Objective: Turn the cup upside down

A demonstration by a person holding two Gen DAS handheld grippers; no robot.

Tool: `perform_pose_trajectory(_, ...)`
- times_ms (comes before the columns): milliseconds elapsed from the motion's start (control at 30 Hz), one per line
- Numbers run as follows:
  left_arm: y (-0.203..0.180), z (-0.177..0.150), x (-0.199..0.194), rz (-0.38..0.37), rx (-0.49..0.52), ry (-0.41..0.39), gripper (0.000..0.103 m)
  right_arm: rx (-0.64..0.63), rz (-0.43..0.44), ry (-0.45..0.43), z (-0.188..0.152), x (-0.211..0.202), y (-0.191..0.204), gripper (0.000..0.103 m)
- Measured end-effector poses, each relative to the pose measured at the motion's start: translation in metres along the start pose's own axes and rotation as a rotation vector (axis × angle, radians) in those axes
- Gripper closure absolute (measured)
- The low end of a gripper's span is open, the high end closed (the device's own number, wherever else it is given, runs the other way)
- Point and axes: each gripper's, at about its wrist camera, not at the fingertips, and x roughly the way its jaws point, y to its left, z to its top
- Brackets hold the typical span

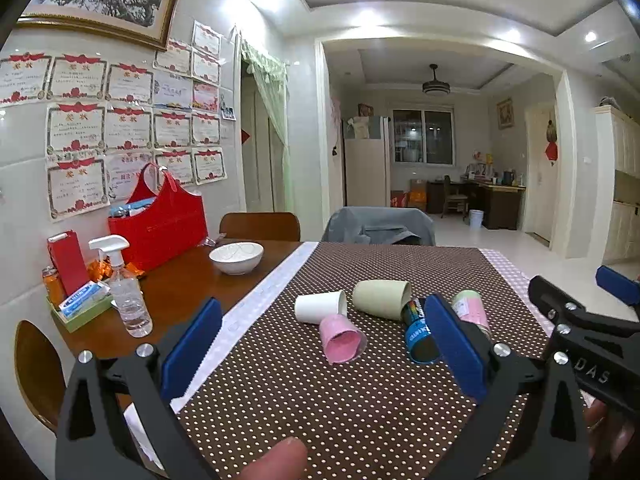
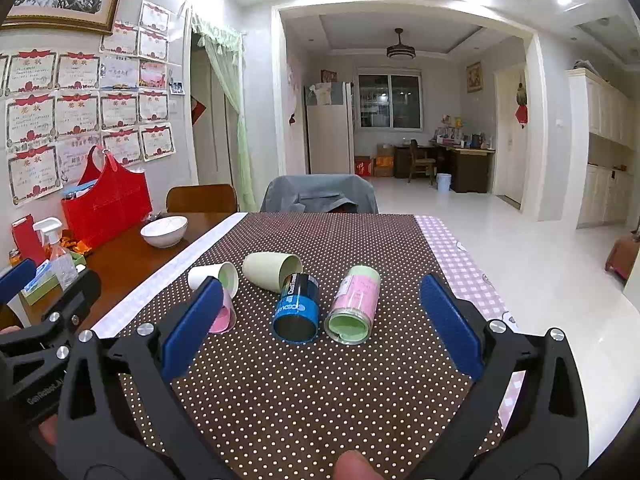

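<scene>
Grippers [image 1: 320,344] [image 2: 316,328] level above tablecloth [image 2: 320,400], jaws wide, holding nothing.

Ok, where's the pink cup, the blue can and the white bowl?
Pink paper cup lying on its side [image 1: 339,335]: left wrist view, on its outer wall.
Blue and black can lying on its side [image 2: 297,307]: right wrist view, on its blue band.
White ceramic bowl [image 2: 164,232]: right wrist view, on its outer side.

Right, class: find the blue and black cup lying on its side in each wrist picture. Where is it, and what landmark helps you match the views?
Left wrist view: the blue and black cup lies right of centre, partly behind a blue finger pad.
Right wrist view: the cup lies near the centre, fully visible.
Shared landmark: the pale green cup lying just behind it.
</scene>
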Motion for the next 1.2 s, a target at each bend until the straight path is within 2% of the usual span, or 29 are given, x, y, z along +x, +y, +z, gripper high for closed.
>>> perform_pose_trajectory(200,0.000,0.005,0.001,-0.019,-0.009,-0.002,0.004,0.003,-0.007,-0.013,0.005,-0.004,-0.002,0.006)
perform_pose_trajectory(433,0.000,0.008,-0.002,-0.008,-0.002,-0.025,0.004,-0.001,-0.007,-0.016,0.009,-0.002,-0.001,0.006)
perform_pose_trajectory(1200,-0.004,0.015,0.003,-0.013,0.010,-0.013,0.004,-0.028,0.005,-0.028,0.018,-0.002,0.001,0.006)
